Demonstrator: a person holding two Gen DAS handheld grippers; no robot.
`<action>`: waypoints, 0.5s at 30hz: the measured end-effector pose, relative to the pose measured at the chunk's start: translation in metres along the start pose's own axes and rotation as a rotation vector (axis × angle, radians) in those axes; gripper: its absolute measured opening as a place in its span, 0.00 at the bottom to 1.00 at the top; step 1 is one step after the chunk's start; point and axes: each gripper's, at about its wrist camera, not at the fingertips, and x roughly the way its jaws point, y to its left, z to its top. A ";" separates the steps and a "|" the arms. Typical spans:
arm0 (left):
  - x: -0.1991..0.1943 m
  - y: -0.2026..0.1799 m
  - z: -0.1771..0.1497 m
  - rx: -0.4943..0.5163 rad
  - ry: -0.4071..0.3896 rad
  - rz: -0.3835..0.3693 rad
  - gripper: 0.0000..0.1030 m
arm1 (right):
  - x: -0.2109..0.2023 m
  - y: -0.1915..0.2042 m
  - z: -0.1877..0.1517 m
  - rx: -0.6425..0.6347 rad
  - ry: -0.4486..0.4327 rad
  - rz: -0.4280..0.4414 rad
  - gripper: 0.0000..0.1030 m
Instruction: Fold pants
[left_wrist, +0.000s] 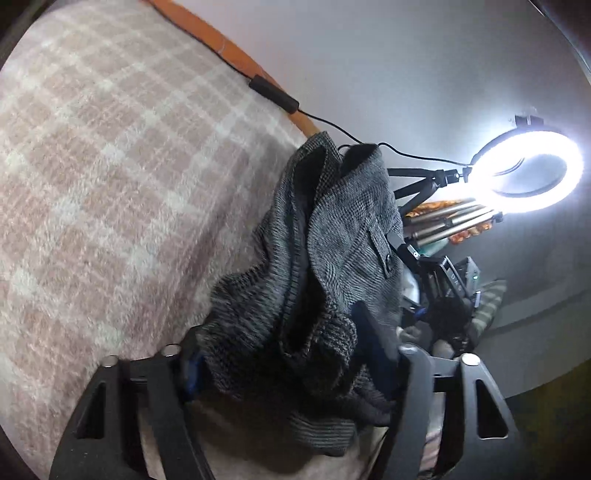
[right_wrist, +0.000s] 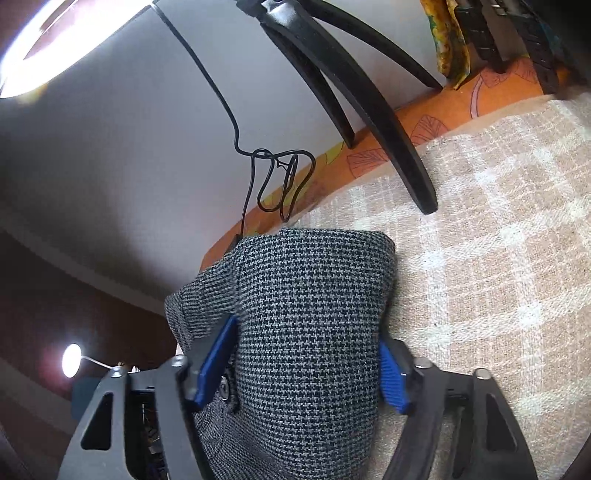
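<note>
Covering most of both views, the checked blanket (left_wrist: 110, 184) spreads over what looks like a bed, with an orange leaf-print sheet (right_wrist: 436, 122) showing along its far edge by the wall. A lit ring lamp (left_wrist: 528, 170) stands on black tripod legs (right_wrist: 369, 110) at that edge, its cable (right_wrist: 229, 110) trailing down in loops.

The grey houndstooth pants (left_wrist: 332, 258) hang bunched and lifted off the blanket, held between the two grippers. From the left gripper (left_wrist: 291, 369) the cloth runs forward and up, toward the other tool seen beyond it; a buttoned pocket flap faces the lamp. The left fingers are clenched on a thick wad of fabric. In the right wrist view the right gripper (right_wrist: 306, 365) has its blue pads (right_wrist: 216, 365) pressed against both sides of a smoother band of cloth, so it too is grasping.

Judging by this, the garment's long axis runs between the two grips, neither hand nearer; laying it flat likely needs them drawn apart.
</note>
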 end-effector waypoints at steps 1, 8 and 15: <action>0.000 0.001 0.000 0.006 -0.007 0.000 0.53 | -0.001 0.000 0.000 -0.005 -0.002 -0.003 0.51; -0.001 -0.020 -0.002 0.155 -0.038 0.040 0.37 | -0.015 0.037 -0.001 -0.142 -0.026 -0.092 0.27; -0.009 -0.048 -0.009 0.266 -0.063 0.023 0.31 | -0.045 0.074 -0.011 -0.292 -0.074 -0.164 0.23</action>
